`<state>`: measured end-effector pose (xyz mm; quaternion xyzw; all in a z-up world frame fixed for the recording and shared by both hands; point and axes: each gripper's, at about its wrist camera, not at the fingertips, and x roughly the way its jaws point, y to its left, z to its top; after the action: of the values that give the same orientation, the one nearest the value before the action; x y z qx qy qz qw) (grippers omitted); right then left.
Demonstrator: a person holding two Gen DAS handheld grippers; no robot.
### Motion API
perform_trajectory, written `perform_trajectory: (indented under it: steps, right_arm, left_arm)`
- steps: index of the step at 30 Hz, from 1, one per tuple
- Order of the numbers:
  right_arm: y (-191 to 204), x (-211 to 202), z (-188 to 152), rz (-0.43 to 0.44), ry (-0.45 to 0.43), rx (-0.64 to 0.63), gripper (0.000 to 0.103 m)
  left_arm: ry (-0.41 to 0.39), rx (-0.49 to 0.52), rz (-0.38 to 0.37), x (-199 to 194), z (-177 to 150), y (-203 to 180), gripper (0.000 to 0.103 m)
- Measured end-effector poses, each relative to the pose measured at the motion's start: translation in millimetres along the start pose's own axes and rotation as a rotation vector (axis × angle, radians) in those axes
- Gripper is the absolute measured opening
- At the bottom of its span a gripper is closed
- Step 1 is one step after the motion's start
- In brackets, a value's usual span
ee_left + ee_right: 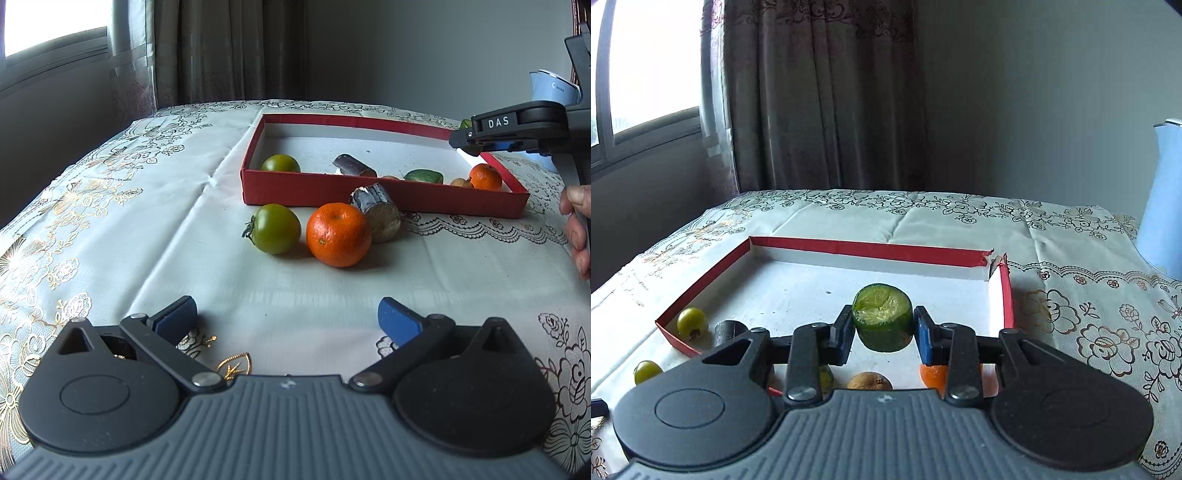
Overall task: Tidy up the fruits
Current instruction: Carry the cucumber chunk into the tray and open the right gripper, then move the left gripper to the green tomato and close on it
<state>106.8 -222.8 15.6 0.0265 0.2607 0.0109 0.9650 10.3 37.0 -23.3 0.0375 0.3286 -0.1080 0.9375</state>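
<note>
the right gripper [882, 328] is clenched on a short green cucumber chunk [882, 317], held above the shallow red cardboard tray [871, 248]. the left gripper [286, 317] is released; at its 12 o'clock lie a round orange mandarin [338, 234] and a green tomato [275, 229] on the white tablecloth [184, 258].

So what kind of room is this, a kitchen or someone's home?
Probably a home room: a table under a floral lace tablecloth, heavy curtains beside a window, and a blue kettle.
</note>
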Motion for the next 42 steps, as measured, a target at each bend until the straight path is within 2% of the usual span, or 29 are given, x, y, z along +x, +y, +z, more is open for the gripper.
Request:
perform_trajectory:
  steps: [4, 10, 13, 17, 19, 20, 29, 32, 42]
  right_arm:
    - [0.1, 11.1, -0.3, -0.006, 0.021, -0.006, 0.036]
    - [-10.2, -1.4, -2.9, -0.030, -0.028, 0.048, 0.064]
    - [-17.4, -19.9, -10.3, -0.031, -0.058, 0.053, 0.064]
    - [-23.5, -42.4, -31.8, -0.038, -0.024, 0.026, 0.068]
    - [-27.2, -52.4, -44.2, -0.047, -0.011, 0.024, 0.080]
    - [-27.9, -55.8, -49.8, -0.058, 0.000, 0.020, 0.082]
    - [-27.8, -51.8, -73.8, -0.070, 0.126, 0.003, 0.083]
    - [-26.0, -47.9, -75.3, -0.083, 0.155, -0.009, 0.088]
    - [-26.0, -45.2, -75.6, -0.060, 0.173, -0.014, 0.096]
  left_arm:
    - [0.000, 0.000, 0.000, 0.1, 0.0, 0.0, 0.103]
    - [0.000, 0.000, 0.000, 0.1, 0.1, 0.1, 0.103]
    - [0.000, 0.000, 0.000, 0.0, -0.2, 0.4, 0.103]
    - [0.000, 0.000, 0.001, -0.1, -0.4, 0.7, 0.103]
    - [0.000, 0.000, 0.001, -0.2, -0.5, 0.7, 0.103]
    - [0.000, 0.000, 0.002, -0.3, -0.7, 0.9, 0.103]
    - [-0.001, 0.001, 0.006, -1.4, -1.3, 0.9, 0.103]
    - [-0.002, 0.000, 0.004, -1.9, -1.3, 0.6, 0.103]
    - [-0.034, -0.026, -0.027, -9.3, -3.3, 7.3, 0.103]
